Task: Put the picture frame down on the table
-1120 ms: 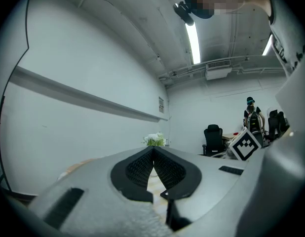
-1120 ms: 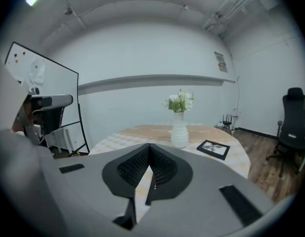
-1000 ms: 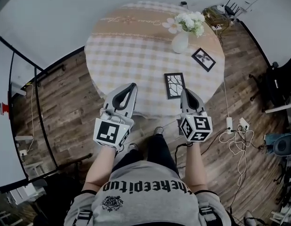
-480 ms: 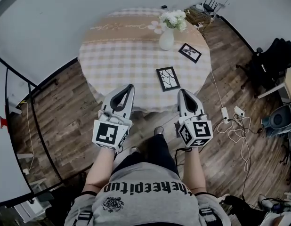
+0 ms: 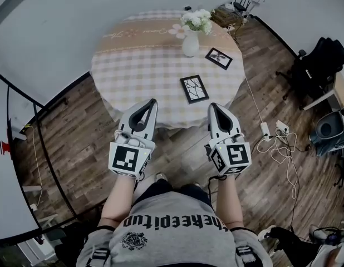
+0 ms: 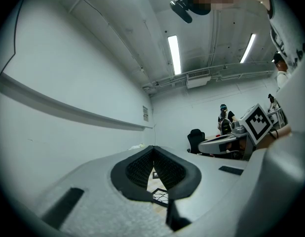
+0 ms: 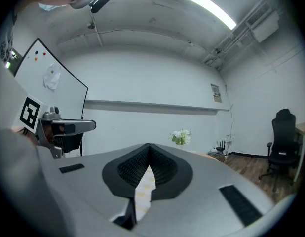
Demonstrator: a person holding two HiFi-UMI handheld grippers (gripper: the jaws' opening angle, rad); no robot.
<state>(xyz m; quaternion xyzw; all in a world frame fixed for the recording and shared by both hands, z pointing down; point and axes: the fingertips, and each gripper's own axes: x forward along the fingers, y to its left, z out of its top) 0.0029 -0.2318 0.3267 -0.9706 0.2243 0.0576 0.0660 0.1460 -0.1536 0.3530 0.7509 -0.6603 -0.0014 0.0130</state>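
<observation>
A black picture frame (image 5: 194,88) with a branch print lies flat near the front edge of the round checked table (image 5: 138,65). Both grippers hang over the wooden floor short of the table, apart from the frame. My left gripper (image 5: 152,101) is shut and empty. My right gripper (image 5: 211,105) is shut and empty too. In the left gripper view the tips (image 6: 153,147) meet, and the frame (image 6: 160,195) shows below them through the gap. In the right gripper view the tips (image 7: 149,144) meet over a strip of tablecloth (image 7: 144,189).
A second black frame (image 5: 219,58) and a white vase (image 5: 190,44) of white flowers (image 7: 180,136) stand at the table's far right. Cables and a power strip (image 5: 266,130) lie on the floor at right, near a black chair (image 5: 319,60). A black railing (image 5: 47,143) runs along the left.
Both grippers have drawn back from the table's edge toward the person and risen a little. The picture frame stays flat on the cloth, now farther ahead of the tips.
</observation>
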